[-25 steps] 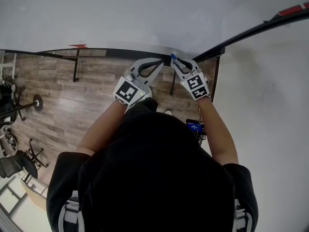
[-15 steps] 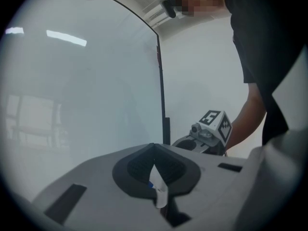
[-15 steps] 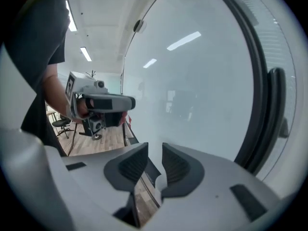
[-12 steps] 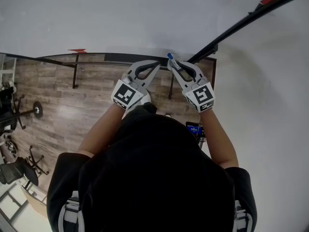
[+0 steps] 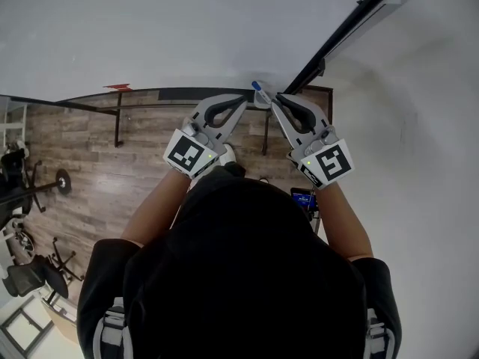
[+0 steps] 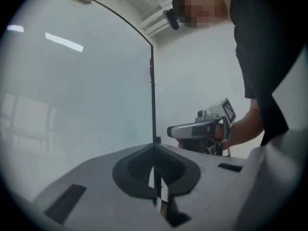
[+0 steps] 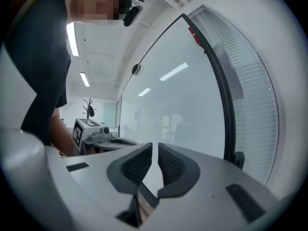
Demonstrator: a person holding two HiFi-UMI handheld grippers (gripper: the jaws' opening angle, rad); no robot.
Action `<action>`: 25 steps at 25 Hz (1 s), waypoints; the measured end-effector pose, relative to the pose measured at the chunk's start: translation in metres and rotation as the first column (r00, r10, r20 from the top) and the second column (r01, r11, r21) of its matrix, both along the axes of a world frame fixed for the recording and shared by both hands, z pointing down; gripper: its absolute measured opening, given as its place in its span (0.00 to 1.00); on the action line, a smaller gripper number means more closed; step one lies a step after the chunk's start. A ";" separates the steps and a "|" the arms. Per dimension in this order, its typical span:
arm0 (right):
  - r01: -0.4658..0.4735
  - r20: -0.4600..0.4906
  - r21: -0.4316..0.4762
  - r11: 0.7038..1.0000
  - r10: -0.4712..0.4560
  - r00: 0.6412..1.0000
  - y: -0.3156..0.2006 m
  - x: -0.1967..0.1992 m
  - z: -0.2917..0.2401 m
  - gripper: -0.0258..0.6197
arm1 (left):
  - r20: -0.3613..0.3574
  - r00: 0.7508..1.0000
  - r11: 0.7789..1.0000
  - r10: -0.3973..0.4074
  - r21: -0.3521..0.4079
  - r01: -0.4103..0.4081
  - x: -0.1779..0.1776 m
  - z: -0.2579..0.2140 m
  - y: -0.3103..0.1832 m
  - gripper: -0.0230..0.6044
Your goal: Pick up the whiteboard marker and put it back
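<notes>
The whiteboard marker (image 5: 259,92), white with a blue cap, lies at the whiteboard's (image 5: 187,28) lower black edge, right at the tips of my right gripper (image 5: 275,98). In the right gripper view that gripper (image 7: 155,153) has its jaws a narrow gap apart and no marker shows between them, so I cannot tell whether it is gripped. My left gripper (image 5: 244,100) points at the board just left of the marker. Its jaws (image 6: 155,148) meet at the tips with nothing in them.
The board's black frame (image 5: 150,93) runs left and another black rail (image 5: 352,25) climbs to the upper right. Below lies wooden flooring (image 5: 90,155) with stand legs (image 5: 117,122), an office chair (image 5: 30,271) and a small blue-lit device (image 5: 303,198).
My right gripper's handle has drawn back and to the right, while its tips stay by the marker. The marker's blue cap now sits slightly further left. The left gripper has hardly moved.
</notes>
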State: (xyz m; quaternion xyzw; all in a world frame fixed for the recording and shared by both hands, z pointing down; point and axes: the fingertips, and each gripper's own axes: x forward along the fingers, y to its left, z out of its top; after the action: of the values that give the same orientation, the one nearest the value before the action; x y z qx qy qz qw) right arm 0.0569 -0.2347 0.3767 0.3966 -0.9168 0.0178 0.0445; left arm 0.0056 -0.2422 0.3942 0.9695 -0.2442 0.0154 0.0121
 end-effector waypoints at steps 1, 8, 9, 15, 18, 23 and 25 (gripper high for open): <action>-0.001 0.007 0.007 1.000 0.001 1.000 0.003 0.001 -0.004 0.09 | -0.010 1.000 1.000 0.005 0.005 -0.005 0.002 -0.007 0.004 0.04; -0.050 0.043 0.068 0.996 0.047 0.998 0.020 0.000 -0.023 0.04 | -0.056 0.998 1.000 0.004 0.031 -0.002 0.007 -0.037 0.019 0.04; -0.063 0.044 0.081 0.995 0.060 0.997 0.022 0.000 -0.025 0.04 | -0.056 0.998 0.999 0.000 0.034 0.002 0.008 -0.039 0.021 0.04; -0.136 0.031 0.079 0.987 0.134 0.990 0.030 0.008 -0.020 0.04 | -0.031 0.999 0.999 -0.015 0.042 0.016 0.014 -0.033 0.031 0.04; -0.135 0.036 0.067 0.989 0.133 0.990 0.034 0.009 -0.016 0.04 | -0.028 0.999 0.999 -0.028 0.037 0.029 0.013 -0.028 0.032 0.04; -0.131 0.026 0.067 0.989 0.130 0.991 0.038 0.012 -0.015 0.04 | -0.026 0.999 0.999 -0.038 0.027 0.039 0.013 -0.026 0.034 0.04; -0.134 0.033 0.072 0.988 0.132 0.991 0.041 0.015 -0.015 0.04 | -0.024 0.999 0.999 -0.037 0.029 0.038 0.015 -0.025 0.036 0.04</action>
State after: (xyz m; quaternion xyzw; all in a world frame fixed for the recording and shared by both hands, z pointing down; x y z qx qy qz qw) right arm 0.0720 -0.1938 0.3614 0.4577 -0.8889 -0.0080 0.0155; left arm 0.0206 -0.2059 0.3688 0.9650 -0.2624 0.0001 0.0011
